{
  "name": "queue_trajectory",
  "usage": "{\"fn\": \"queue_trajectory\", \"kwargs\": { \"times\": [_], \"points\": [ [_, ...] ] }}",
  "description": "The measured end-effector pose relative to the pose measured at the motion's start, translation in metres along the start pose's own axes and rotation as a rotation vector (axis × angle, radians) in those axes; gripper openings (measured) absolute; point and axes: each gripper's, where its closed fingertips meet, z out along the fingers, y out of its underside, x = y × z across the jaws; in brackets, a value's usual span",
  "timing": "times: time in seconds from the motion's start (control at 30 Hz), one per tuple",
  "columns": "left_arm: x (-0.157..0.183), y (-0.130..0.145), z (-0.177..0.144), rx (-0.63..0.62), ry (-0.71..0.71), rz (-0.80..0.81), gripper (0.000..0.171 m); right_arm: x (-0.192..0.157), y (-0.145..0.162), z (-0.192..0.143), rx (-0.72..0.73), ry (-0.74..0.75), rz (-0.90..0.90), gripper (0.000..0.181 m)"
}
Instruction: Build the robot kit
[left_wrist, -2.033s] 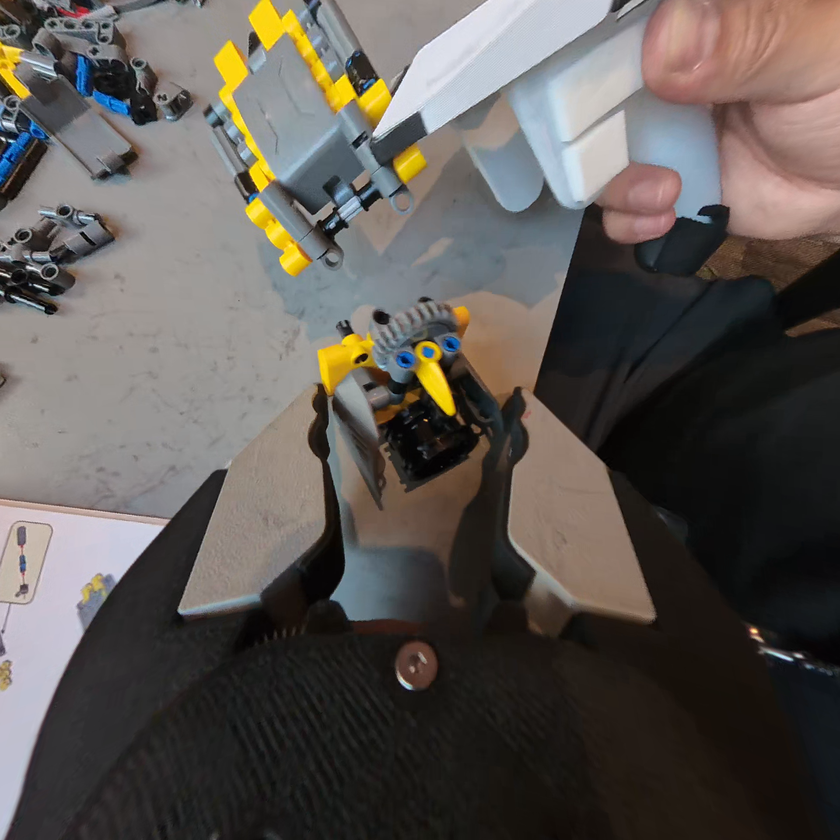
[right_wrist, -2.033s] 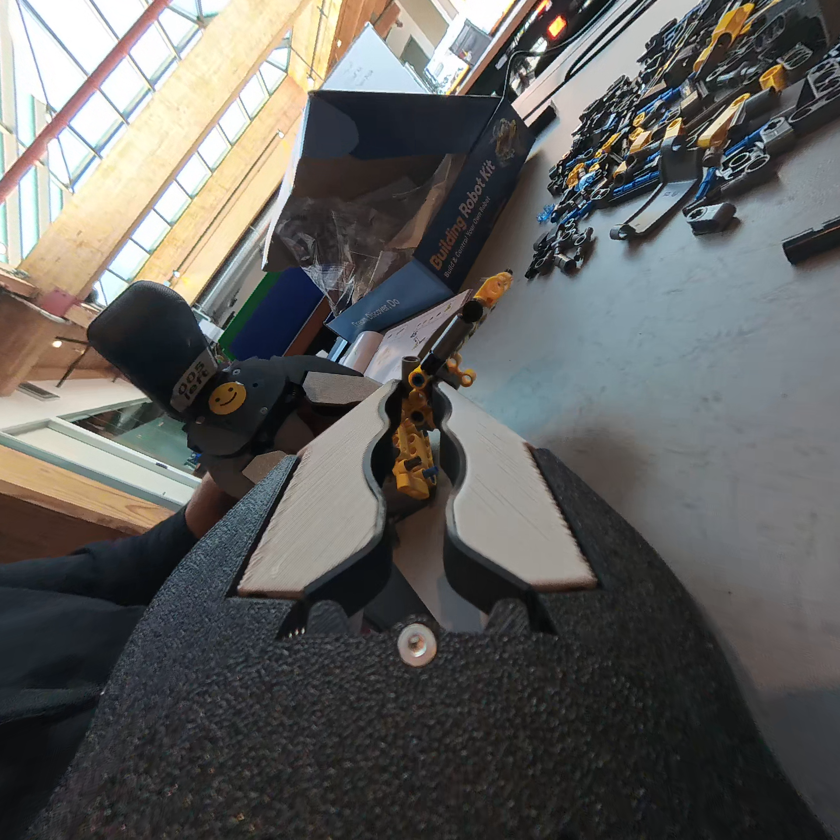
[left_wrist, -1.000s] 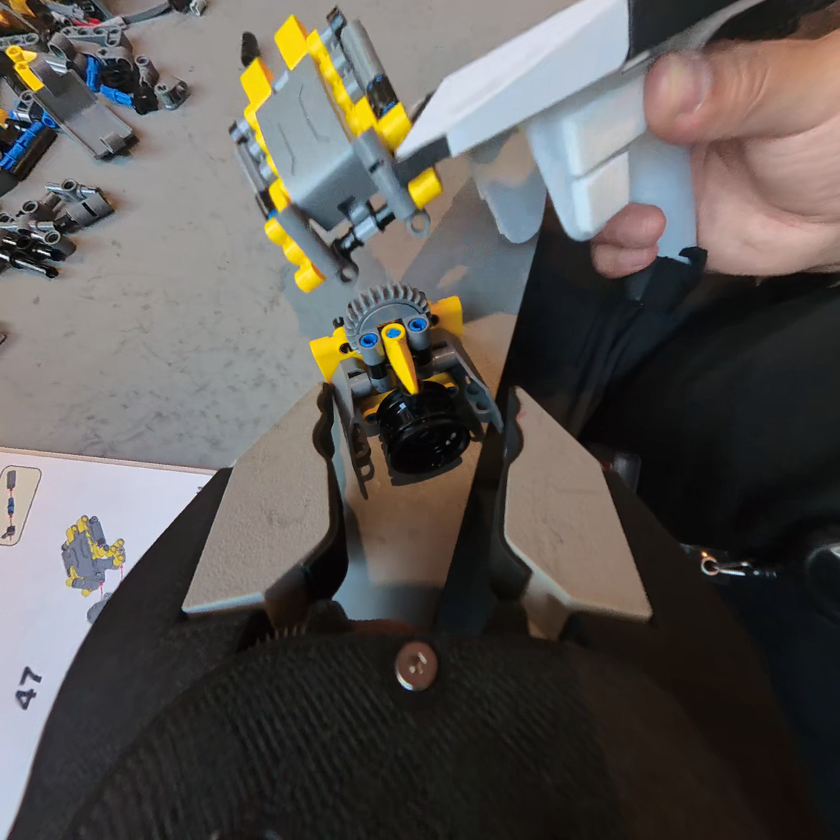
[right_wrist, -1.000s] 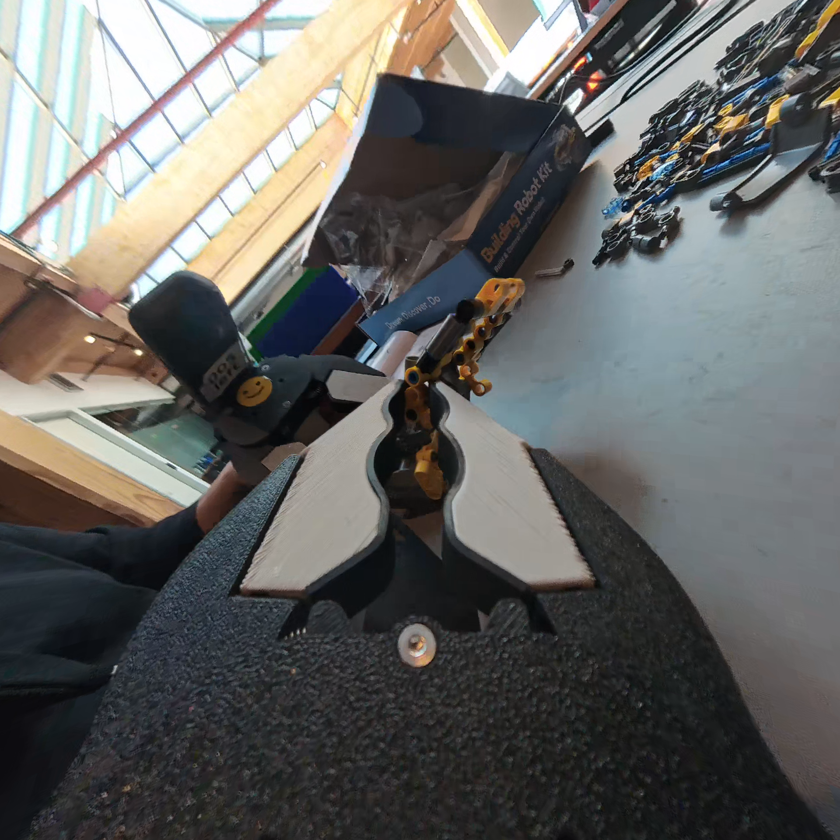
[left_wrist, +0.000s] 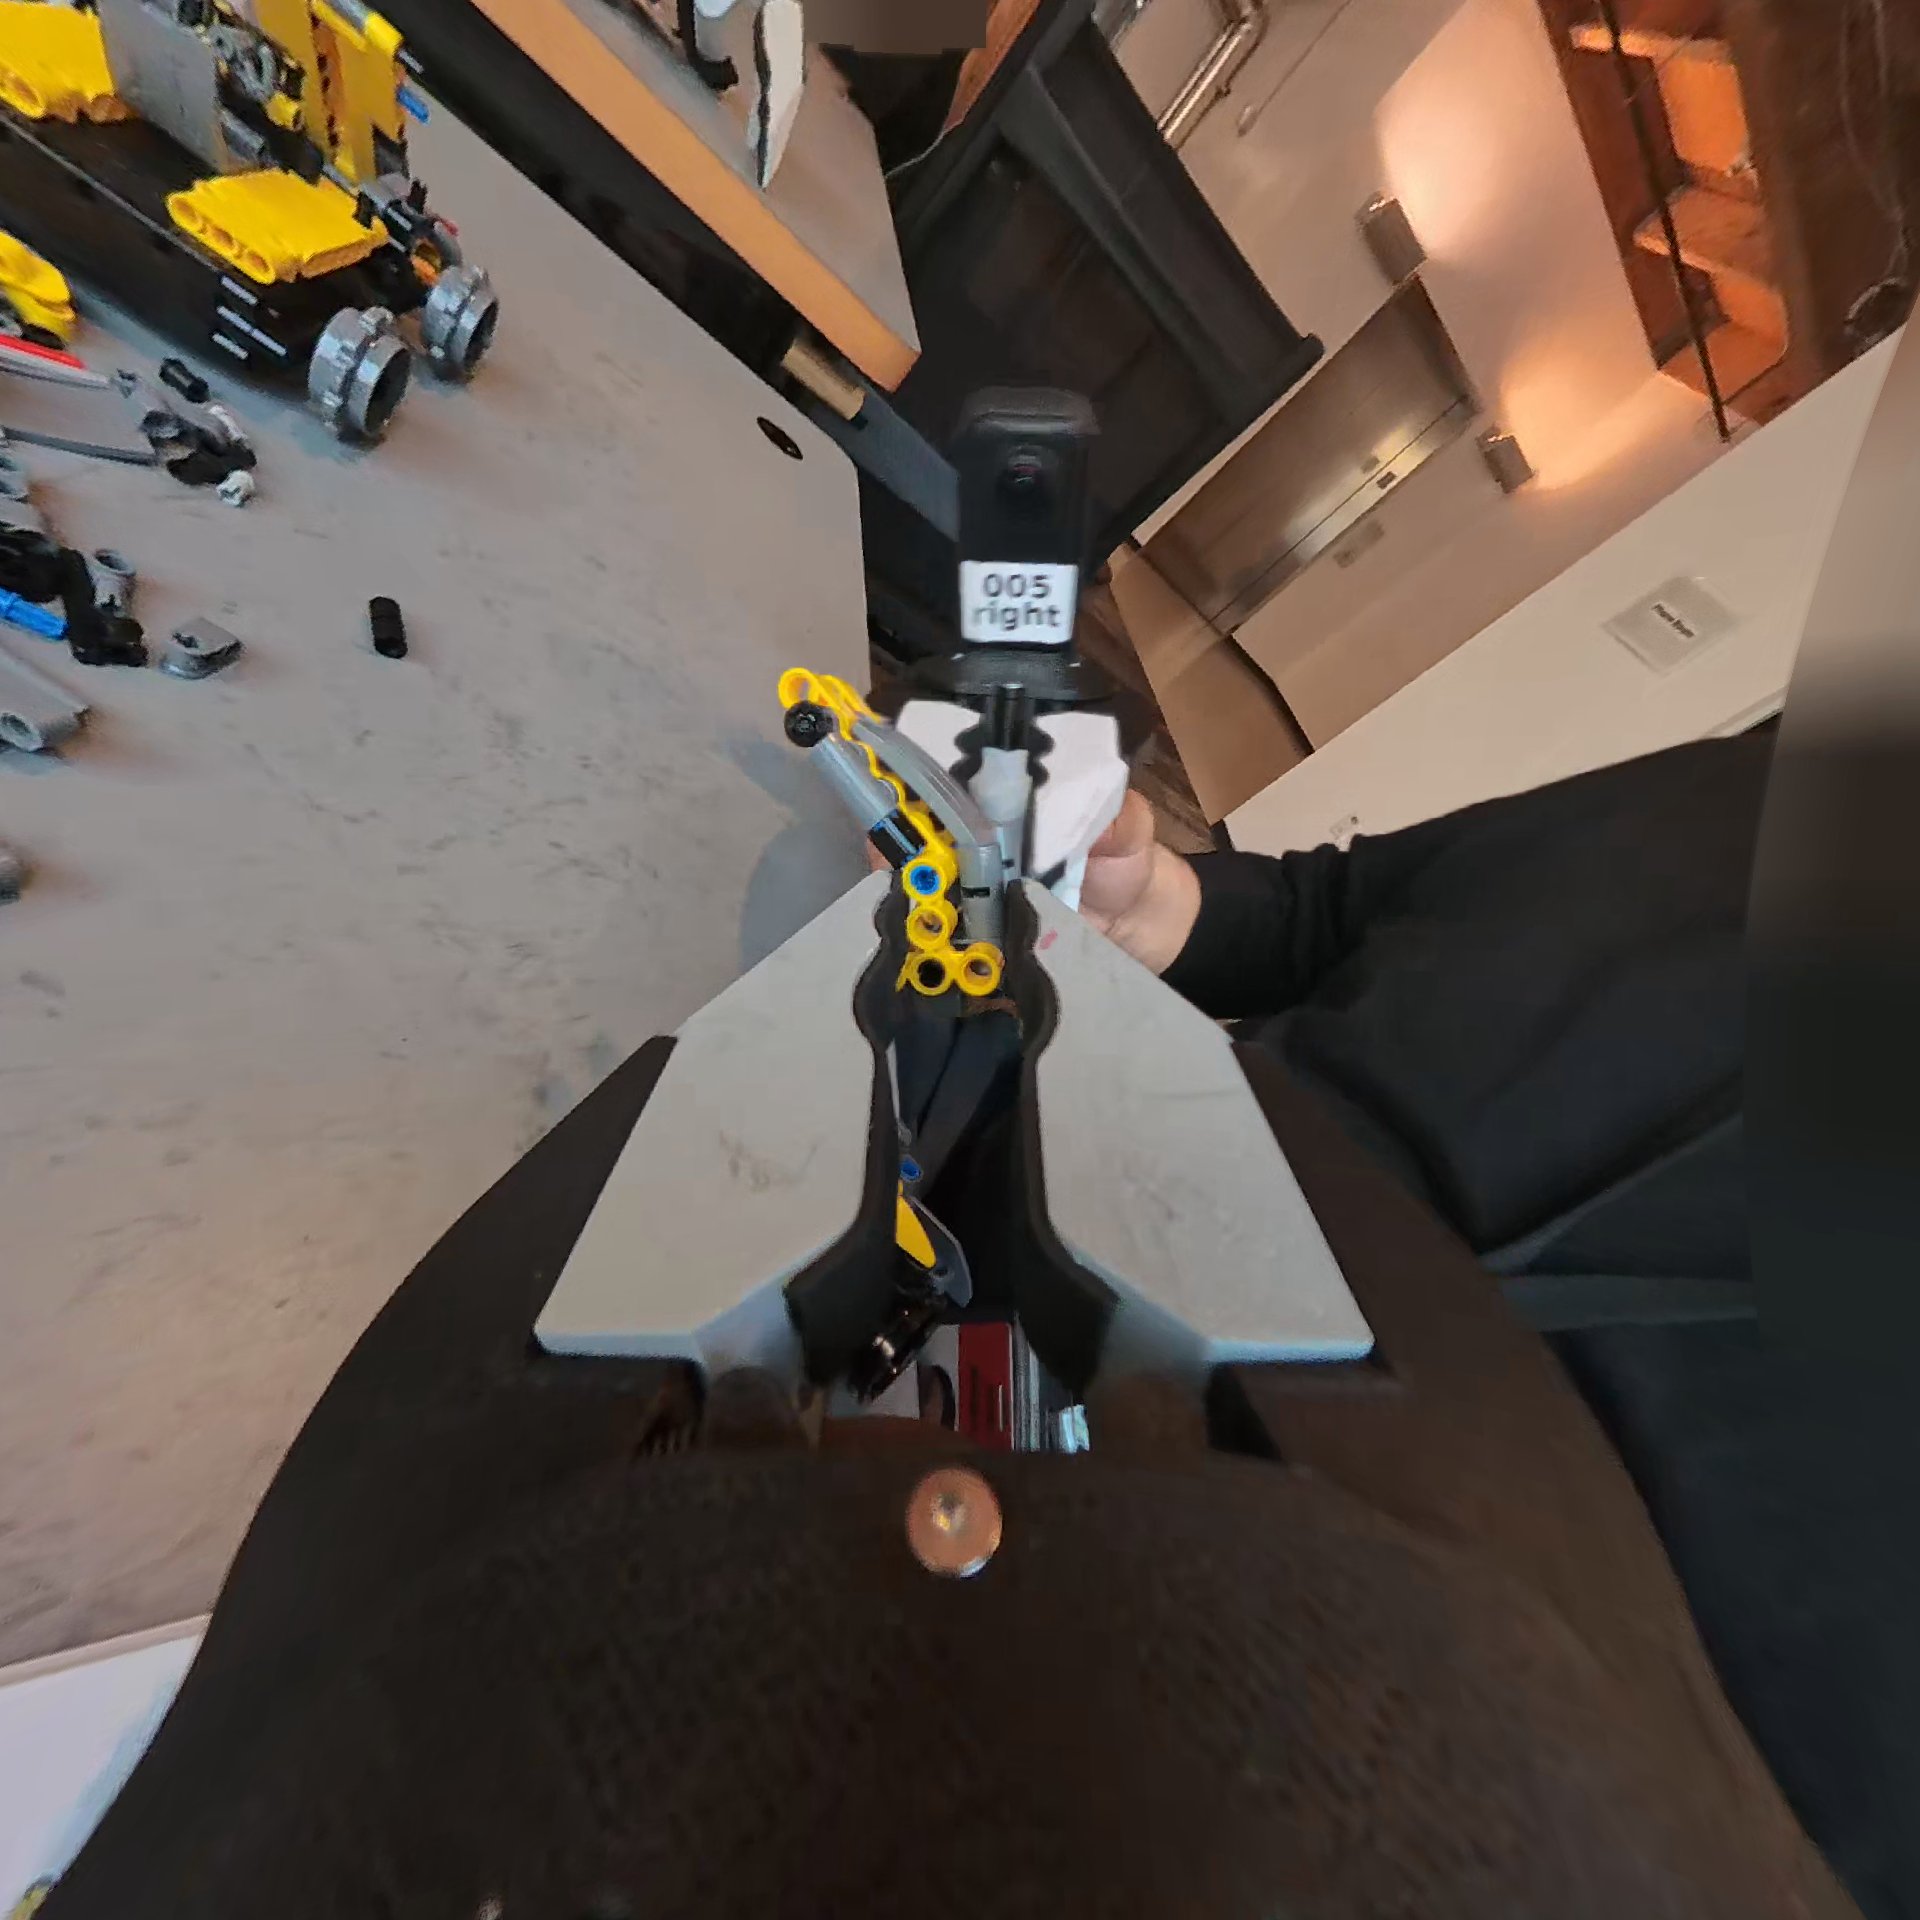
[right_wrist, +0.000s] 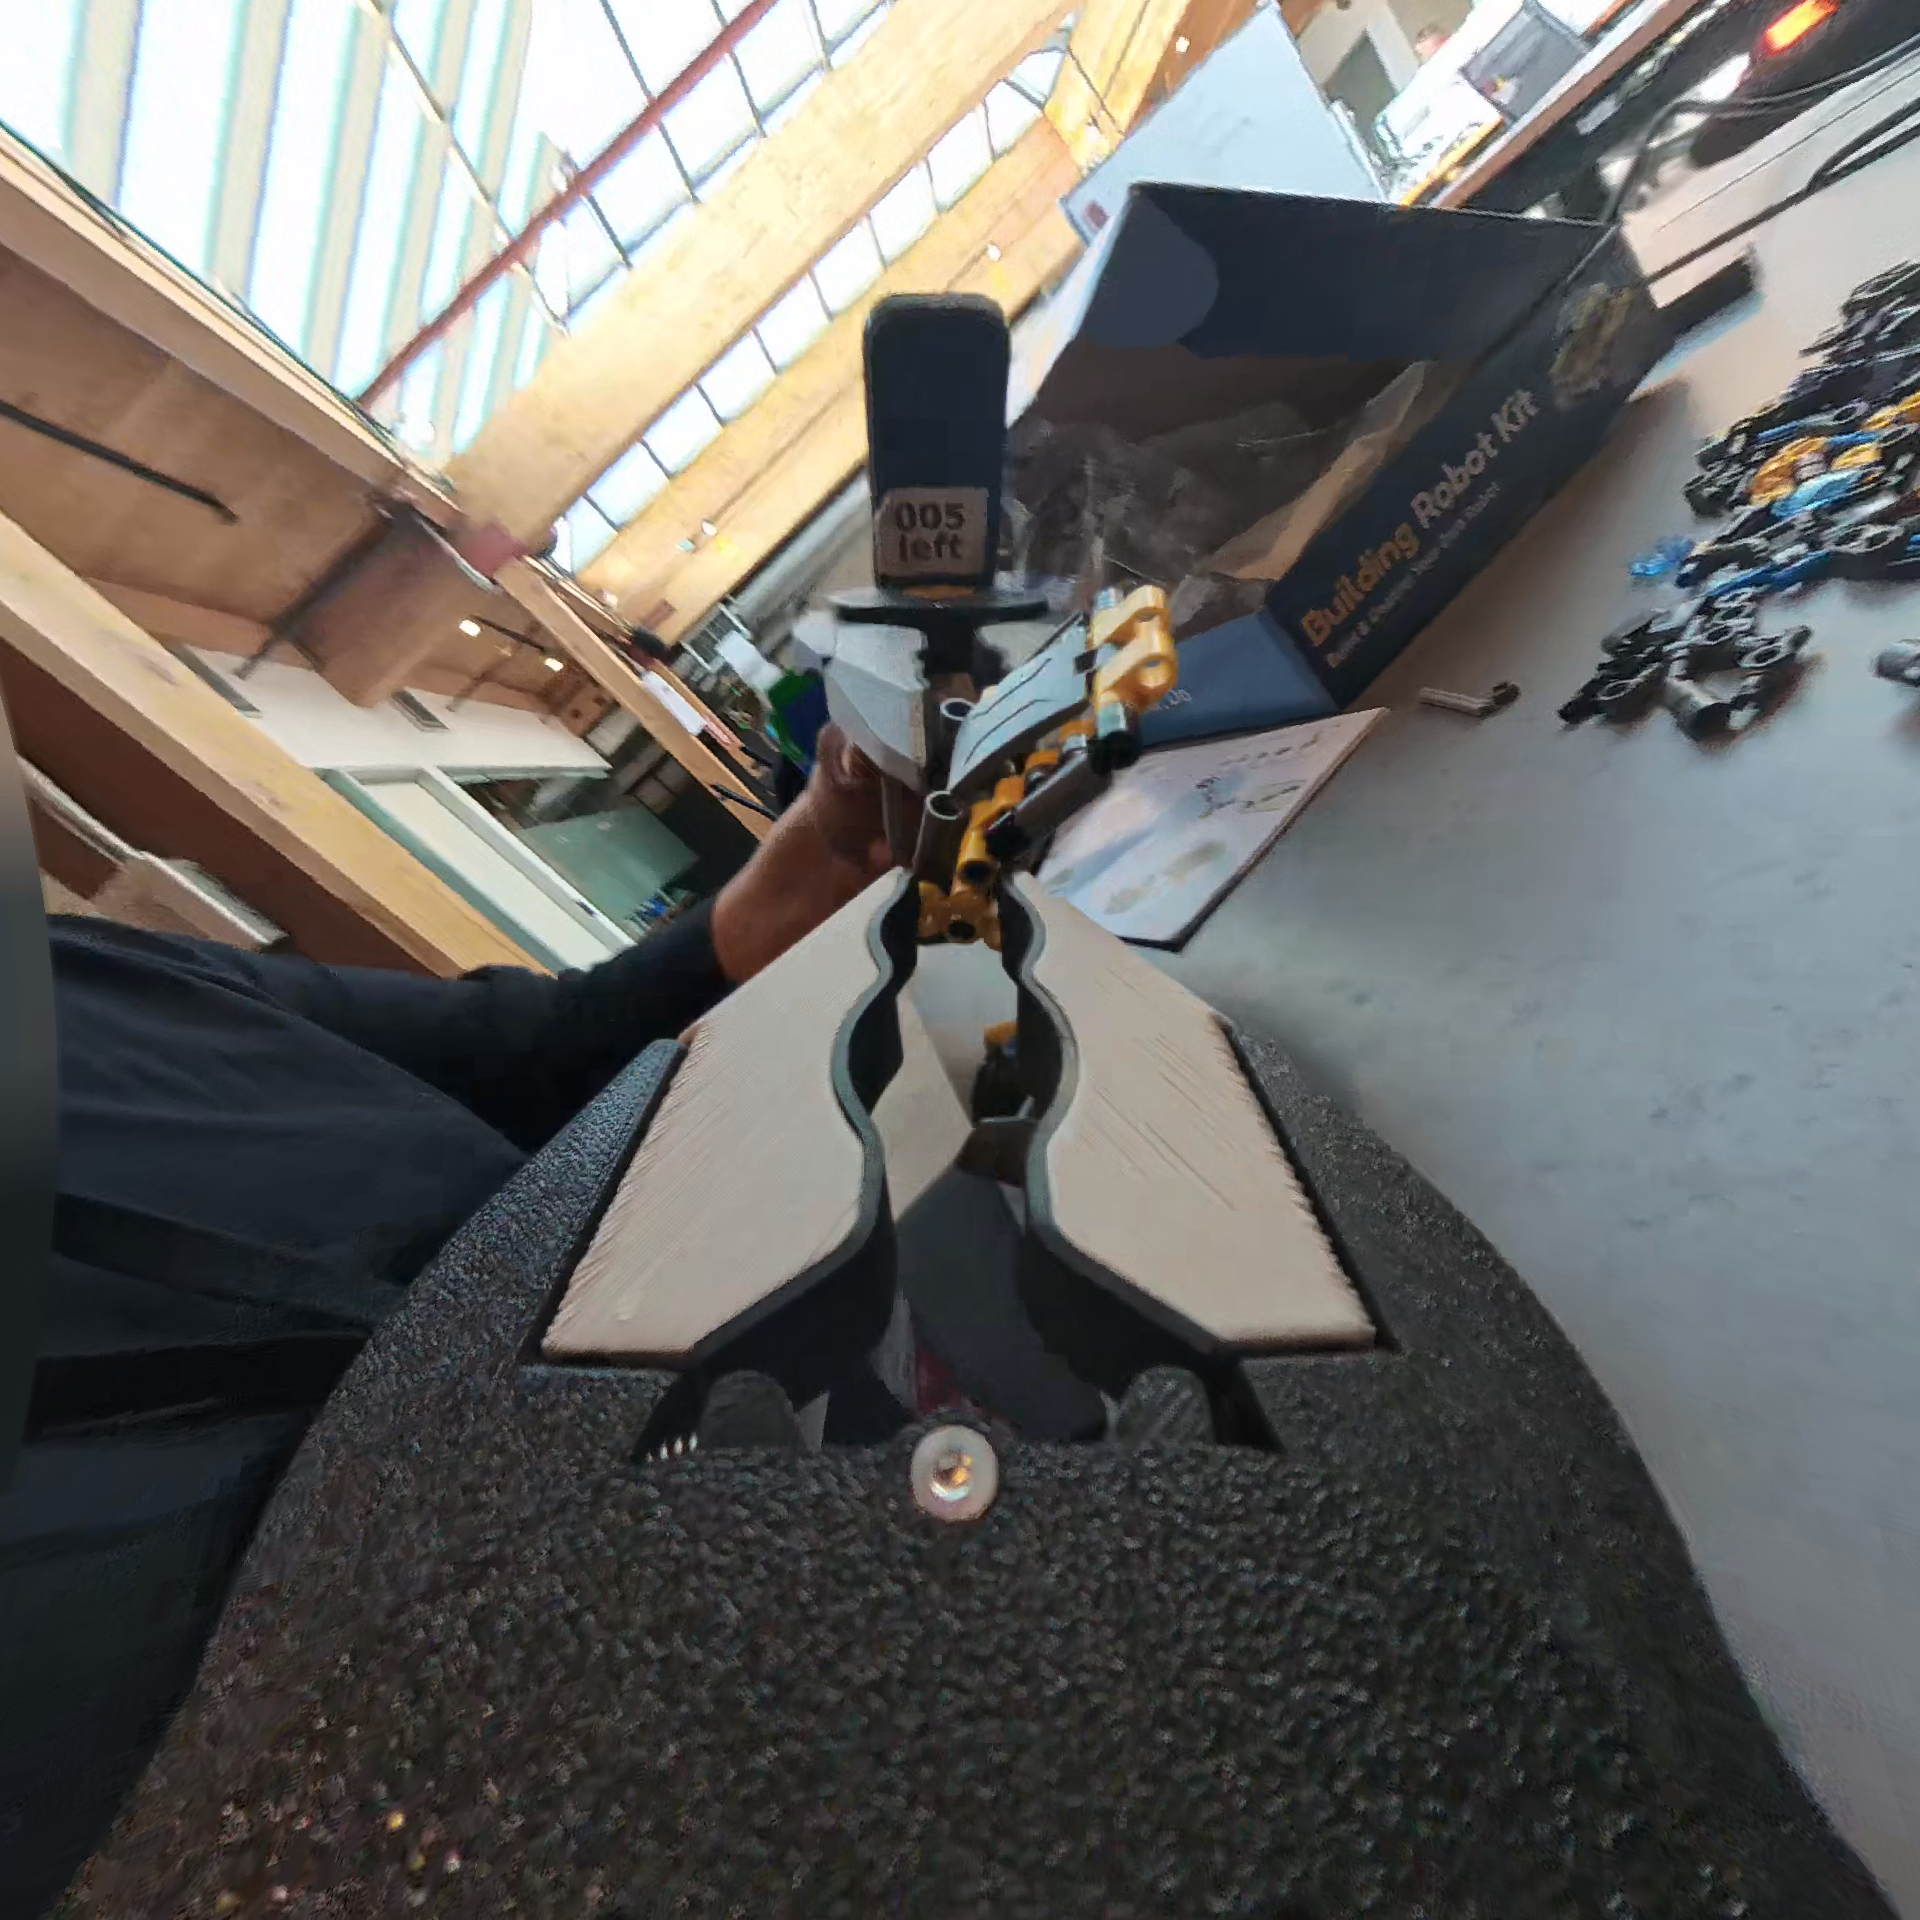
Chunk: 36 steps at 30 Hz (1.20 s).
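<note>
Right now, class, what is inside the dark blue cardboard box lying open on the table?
Inside the box crumpled clear plastic bags show. Whether parts remain in them is hidden by glare and blur.

The table top (left_wrist: 436, 935) looked like matt grey stone, a little mottled. The brick assembly (left_wrist: 914, 831) was glossy yellow and grey plastic. The gripper body (right_wrist: 935, 1662) had rough, grainy black plastic, its fingers (right_wrist: 758, 1174) pale and finely ribbed. The box (right_wrist: 1455, 499) was smooth dark cardboard.
</note>
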Motion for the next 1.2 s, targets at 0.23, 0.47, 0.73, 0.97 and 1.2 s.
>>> {"fn": "queue_trajectory", "kwargs": {
  "times": [0.23, 0.47, 0.73, 0.97, 1.2],
  "points": [
    [0.007, 0.005, 0.008, -0.042, 0.034, 0.053, 0.015, 0.001, 0.008, 0.002, -0.031, 0.071, -0.025, 0.024],
    [-0.006, 0.020, 0.010, -0.113, -0.099, 0.098, 0.017, 0.006, 0.014, 0.000, 0.010, 0.117, 0.006, 0.015],
    [-0.024, 0.063, -0.005, -0.265, -0.505, 0.236, 0.064, 0.018, 0.039, -0.003, 0.129, 0.252, 0.043, 0.014],
    [-0.042, 0.101, 0.003, -0.384, -0.660, 0.268, 0.066, 0.030, 0.041, -0.003, 0.144, 0.374, -0.004, 0.013],
    [-0.043, 0.102, -0.006, -0.315, -0.750, 0.322, 0.063, 0.030, 0.054, 0.005, 0.127, 0.375, 0.063, 0.013]
  ]
}}
